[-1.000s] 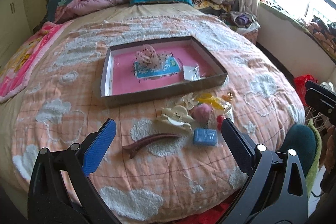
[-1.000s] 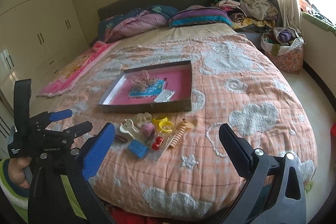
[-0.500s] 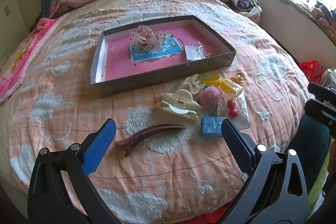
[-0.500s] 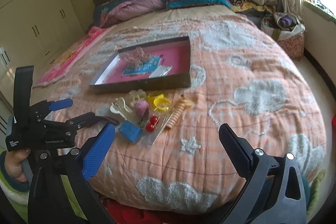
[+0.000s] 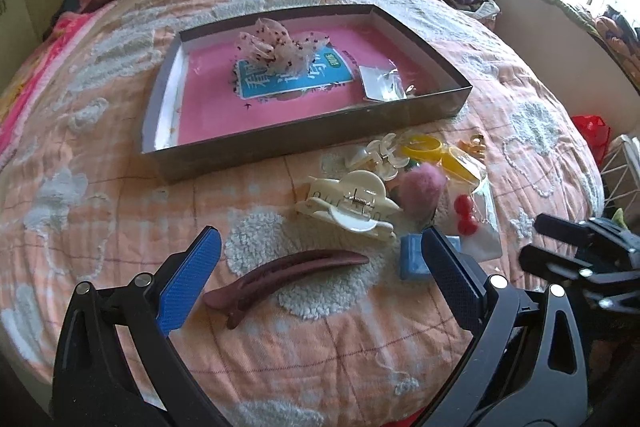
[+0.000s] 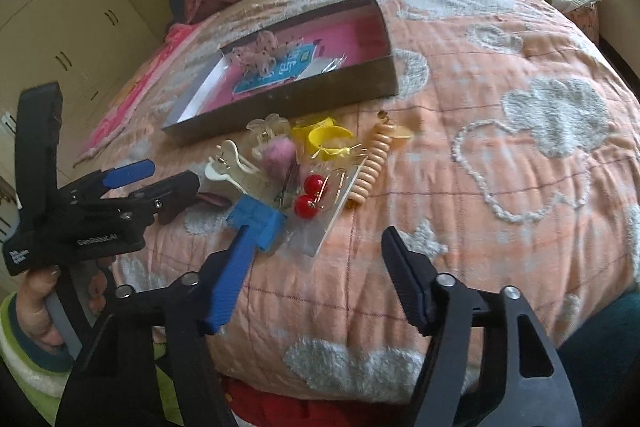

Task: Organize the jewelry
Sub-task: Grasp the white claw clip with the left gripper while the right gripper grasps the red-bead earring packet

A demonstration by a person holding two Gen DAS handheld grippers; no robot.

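The jewelry pile (image 5: pixel 400 187) lay on the bed (image 5: pixel 100 167) just in front of the shallow box (image 5: pixel 280 143), near the mattress's front edge, with bare quilt to its left and right. The left gripper (image 5: pixel 320 267) hovered low over the maroon hair clip (image 5: pixel 288 275), jaws wide apart and empty. The right gripper (image 6: pixel 312 267) hung beside the pile, jaws likewise spread, gripping nothing. "GenRobot.AI" was printed on the left gripper's body.
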